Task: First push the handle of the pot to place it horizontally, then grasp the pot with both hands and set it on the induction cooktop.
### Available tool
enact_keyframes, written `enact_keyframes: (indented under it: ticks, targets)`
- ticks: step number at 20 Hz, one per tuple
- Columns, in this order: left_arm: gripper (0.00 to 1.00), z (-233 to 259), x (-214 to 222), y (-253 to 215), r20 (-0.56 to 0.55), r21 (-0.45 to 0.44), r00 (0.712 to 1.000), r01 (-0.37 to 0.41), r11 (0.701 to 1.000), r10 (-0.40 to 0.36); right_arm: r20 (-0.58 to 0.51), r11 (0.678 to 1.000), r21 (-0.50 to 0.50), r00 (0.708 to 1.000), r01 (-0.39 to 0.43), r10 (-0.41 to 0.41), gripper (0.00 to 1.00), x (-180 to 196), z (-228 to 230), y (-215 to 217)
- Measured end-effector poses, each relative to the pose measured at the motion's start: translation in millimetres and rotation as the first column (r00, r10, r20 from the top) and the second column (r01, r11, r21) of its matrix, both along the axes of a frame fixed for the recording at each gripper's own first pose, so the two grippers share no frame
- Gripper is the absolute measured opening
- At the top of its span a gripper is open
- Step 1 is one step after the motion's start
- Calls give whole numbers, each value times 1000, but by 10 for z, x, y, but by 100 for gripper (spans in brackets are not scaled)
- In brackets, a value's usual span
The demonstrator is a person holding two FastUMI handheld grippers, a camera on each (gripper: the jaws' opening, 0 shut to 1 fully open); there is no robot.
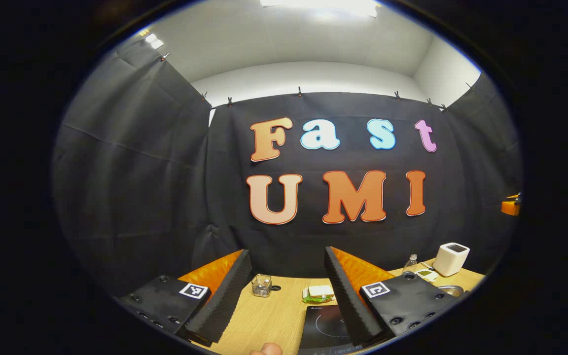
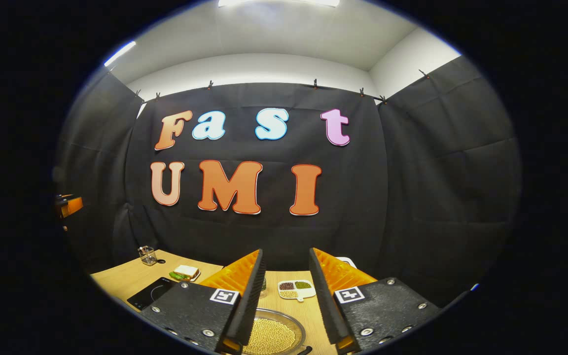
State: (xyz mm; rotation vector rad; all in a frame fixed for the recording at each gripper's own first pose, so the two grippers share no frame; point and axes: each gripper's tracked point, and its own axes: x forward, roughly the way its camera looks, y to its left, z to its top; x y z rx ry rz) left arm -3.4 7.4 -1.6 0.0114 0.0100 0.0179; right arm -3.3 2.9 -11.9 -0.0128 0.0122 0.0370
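Observation:
A metal pot (image 2: 271, 335) full of pale yellow grains sits low on the wooden table in the right gripper view, just under my right gripper (image 2: 285, 251). That gripper is open, its fingers either side of the pot and above it. A dark bit at the pot's lower right may be its handle; I cannot tell how it lies. The black induction cooktop (image 2: 153, 293) lies to the pot's left. In the left gripper view my left gripper (image 1: 286, 252) is open and holds nothing, hovering over the cooktop (image 1: 323, 325). The pot's rim (image 1: 450, 291) peeks out at the right.
A glass cup (image 1: 262, 285) and a sandwich on a plate (image 1: 319, 293) stand behind the cooktop. A white box (image 1: 451, 259), a small bottle (image 1: 412, 264) and a divided dish of beans (image 2: 296, 290) sit behind the pot. Black cloth walls close the table in.

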Motion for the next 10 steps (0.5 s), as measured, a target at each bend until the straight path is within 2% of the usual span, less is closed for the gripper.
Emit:
enact_keyframes:
  ticks: [3, 5, 10]
  targets:
    - [99, -17, 2, -3, -12, -10, 1000, 6, 1000, -6, -21, 1000, -6, 1000, -2, 2, 44, -13, -120, -4]
    - [99, -13, -4, -10, -15, -12, 1000, 12, 1000, -12, -39, 1000, -11, 999, -3, 2, 29, -32, -204, -19]
    - [99, 16, -24, -30, -11, -19, 1000, 26, 999, -27, -91, 1000, -17, 996, 0, -2, 16, -54, -470, -74]
